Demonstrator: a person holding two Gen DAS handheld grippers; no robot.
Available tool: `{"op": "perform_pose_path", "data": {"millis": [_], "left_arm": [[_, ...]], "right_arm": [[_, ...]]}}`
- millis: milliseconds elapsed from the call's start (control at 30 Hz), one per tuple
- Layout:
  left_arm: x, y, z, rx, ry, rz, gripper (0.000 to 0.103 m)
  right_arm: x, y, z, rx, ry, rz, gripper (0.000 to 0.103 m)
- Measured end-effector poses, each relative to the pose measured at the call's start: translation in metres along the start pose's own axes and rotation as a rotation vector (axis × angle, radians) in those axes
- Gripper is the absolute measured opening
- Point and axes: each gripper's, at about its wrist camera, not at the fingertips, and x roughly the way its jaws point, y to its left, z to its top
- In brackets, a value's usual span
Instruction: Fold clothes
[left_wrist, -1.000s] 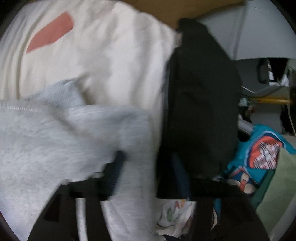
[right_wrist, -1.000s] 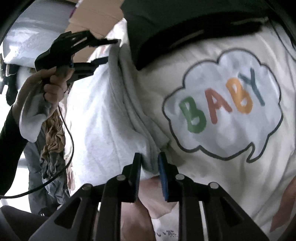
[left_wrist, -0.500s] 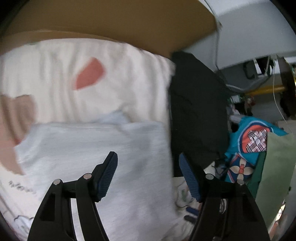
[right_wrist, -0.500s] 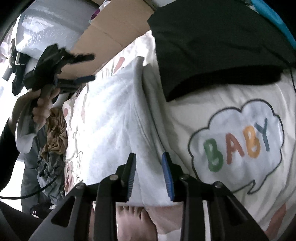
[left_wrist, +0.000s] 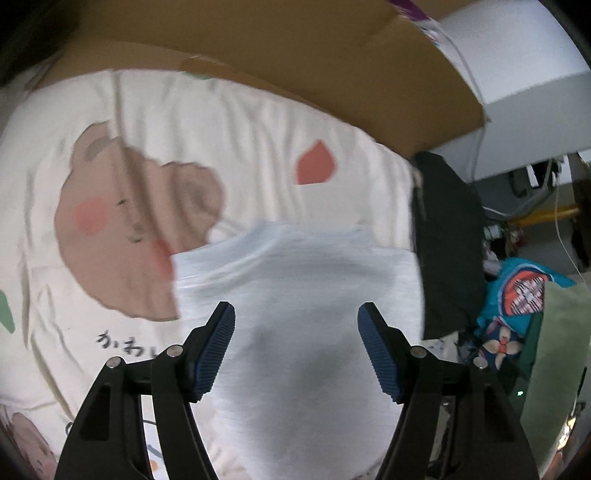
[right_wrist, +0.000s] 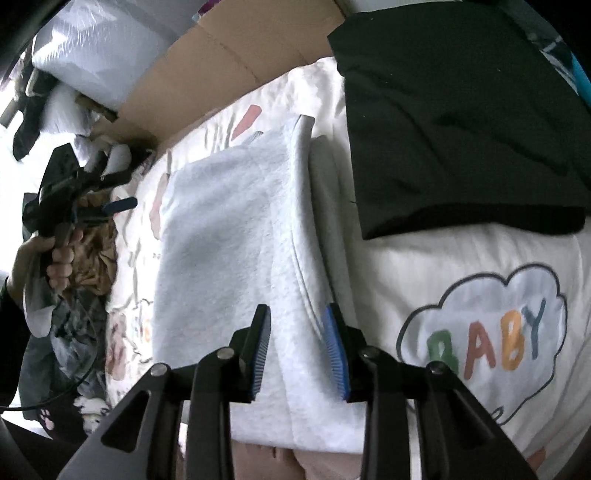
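At nine o'clock in your right wrist view, your left hand (right_wrist: 44, 254) holds the left gripper (right_wrist: 110, 192) up off the bed, beside a heap of crumpled clothes (right_wrist: 74, 295). From its own camera, the left gripper (left_wrist: 295, 332) has its jaws spread wide and released, nothing between the pads. The folded light grey garment (right_wrist: 229, 266) lies flat on the cream printed blanket (right_wrist: 461, 258), running from six toward twelve o'clock. Your right gripper (right_wrist: 297, 347) hovers over its near edge at six o'clock, jaws apart, gripping nothing. At one o'clock lies a folded black garment (right_wrist: 461, 122), close beside the grey one. A cardboard sheet (right_wrist: 236, 48) stands at twelve.
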Motion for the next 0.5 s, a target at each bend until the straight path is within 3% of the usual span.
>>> {"op": "perform_pose_path", "data": {"millis": [367,500], "left_arm": [[0.032,0.062,-0.019,-0.110,-0.042,-0.038,0.070],[0.043,0.069,-0.022,-0.086,-0.031,-0.033,0.070]], "right_arm": [[0.033,0.017,0.023,-0.087,0.049,-0.093,0.034],[0.048,0.017,0.022,-0.112,0.076,-0.133,0.041]]}}
